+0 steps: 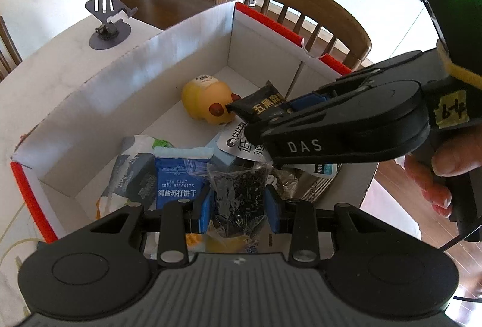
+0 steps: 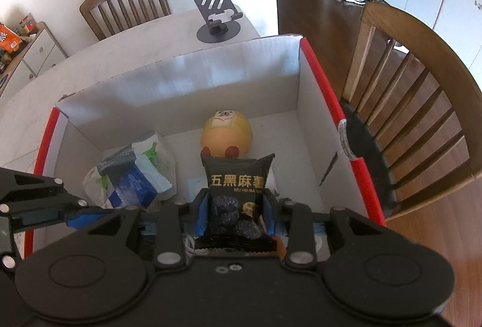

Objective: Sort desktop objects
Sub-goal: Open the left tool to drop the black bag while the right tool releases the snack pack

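Observation:
Both grippers hang over an open white cardboard box (image 1: 120, 77) with red edges (image 2: 325, 92). My left gripper (image 1: 239, 206) is shut on a clear packet of small dark bits (image 1: 238, 194). My right gripper (image 2: 236, 206) is shut on a black snack packet with gold Chinese lettering (image 2: 238, 188); it also shows in the left wrist view (image 1: 262, 107), held above the box. In the box lie a yellow round toy (image 1: 208, 101) (image 2: 227, 132), a blue soda biscuit packet (image 1: 177, 179), white-green wrappers (image 2: 132, 173) and other packets.
The box stands on a white table (image 2: 150, 34). A grey phone stand (image 1: 108, 22) (image 2: 218, 16) stands on the table behind the box. Wooden chairs (image 1: 301, 7) (image 2: 421, 86) stand close to the box's far and right sides.

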`<state>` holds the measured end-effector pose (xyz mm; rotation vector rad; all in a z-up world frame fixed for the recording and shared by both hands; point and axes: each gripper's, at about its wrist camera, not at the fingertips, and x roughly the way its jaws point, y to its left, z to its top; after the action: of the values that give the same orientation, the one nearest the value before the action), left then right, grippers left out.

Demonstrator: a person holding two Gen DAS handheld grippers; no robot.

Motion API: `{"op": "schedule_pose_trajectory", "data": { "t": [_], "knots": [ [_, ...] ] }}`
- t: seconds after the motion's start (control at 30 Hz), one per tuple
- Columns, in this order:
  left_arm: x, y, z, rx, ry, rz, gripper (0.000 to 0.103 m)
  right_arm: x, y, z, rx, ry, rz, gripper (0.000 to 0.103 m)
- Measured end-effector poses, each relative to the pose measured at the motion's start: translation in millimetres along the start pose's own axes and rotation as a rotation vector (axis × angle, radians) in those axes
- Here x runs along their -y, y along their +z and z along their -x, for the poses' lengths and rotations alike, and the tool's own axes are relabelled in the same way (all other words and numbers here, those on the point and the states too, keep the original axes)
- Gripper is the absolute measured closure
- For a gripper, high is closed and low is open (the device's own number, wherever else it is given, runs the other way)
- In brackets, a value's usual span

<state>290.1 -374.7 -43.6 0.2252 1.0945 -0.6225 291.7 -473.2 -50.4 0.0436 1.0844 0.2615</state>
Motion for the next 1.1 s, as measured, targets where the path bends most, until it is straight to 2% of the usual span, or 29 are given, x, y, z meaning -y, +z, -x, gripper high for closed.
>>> {"op": "schedule_pose_trajectory", "data": {
  "t": [0.4,0.57,0.73,1.1],
  "knots": [
    [-11,-3,-9,-0.013,-0.041,0.054,0.067,-1,4,-8,-0.012,0.010,-0.023,0.064],
    [-12,-5,-7,0.004,-0.038,0.058,0.043,-7,3,-10,-0.015,0.020,-0.014,0.062],
    [-15,-7,-3,0.013,-0.042,0.079,0.041,-7,1,-8,-0.010,0.023,-0.016,0.056],
    [-19,-13,15,0.059,-0.046,0.111,0.036,-7,-3,12,0.018,0.040,-0.013,0.052]
  ]
}}
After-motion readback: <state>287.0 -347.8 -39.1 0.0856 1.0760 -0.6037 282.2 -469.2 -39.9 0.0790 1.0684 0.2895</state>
